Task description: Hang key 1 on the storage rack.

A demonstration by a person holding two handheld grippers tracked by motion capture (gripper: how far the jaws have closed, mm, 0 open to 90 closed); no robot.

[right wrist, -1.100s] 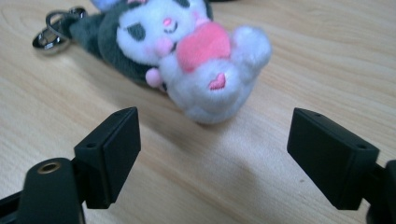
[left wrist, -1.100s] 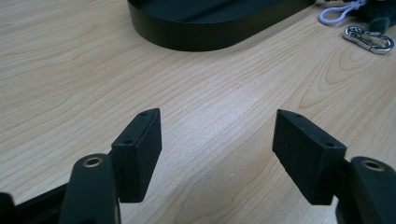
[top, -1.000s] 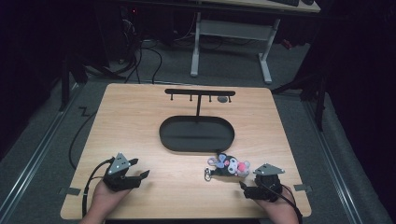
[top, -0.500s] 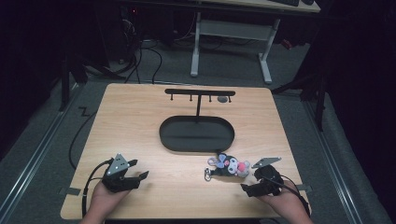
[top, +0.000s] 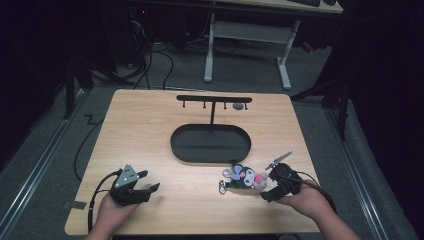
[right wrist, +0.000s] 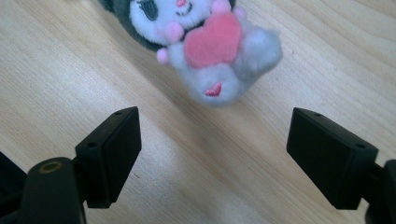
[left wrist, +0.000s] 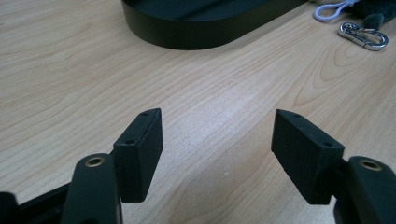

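A small plush keychain [top: 245, 177] lies on the wooden table, dark-hooded with a white face and a pink heart [right wrist: 212, 39]; its silver clasp [top: 221, 188] points left. My right gripper [top: 272, 186] stands open just right of the plush, tilted toward it, with the toy's grey body [right wrist: 224, 84] just beyond the jaws. At the table's front left my left gripper [top: 147, 182] rests open over bare wood, and its view catches the clasp [left wrist: 363, 36] far off. A black stand with a hook bar [top: 213, 99] rises from an oval base [top: 210, 144] mid-table.
The oval black base [left wrist: 196, 28] lies ahead of the left gripper. A small grey item [top: 239, 106] hangs or sits by the bar's right end. Cables trail from both grippers off the front edge [top: 190, 232].
My right gripper has tilted and edged slightly right and forward, its top plate now angled up. The left gripper and the plush have stayed put.
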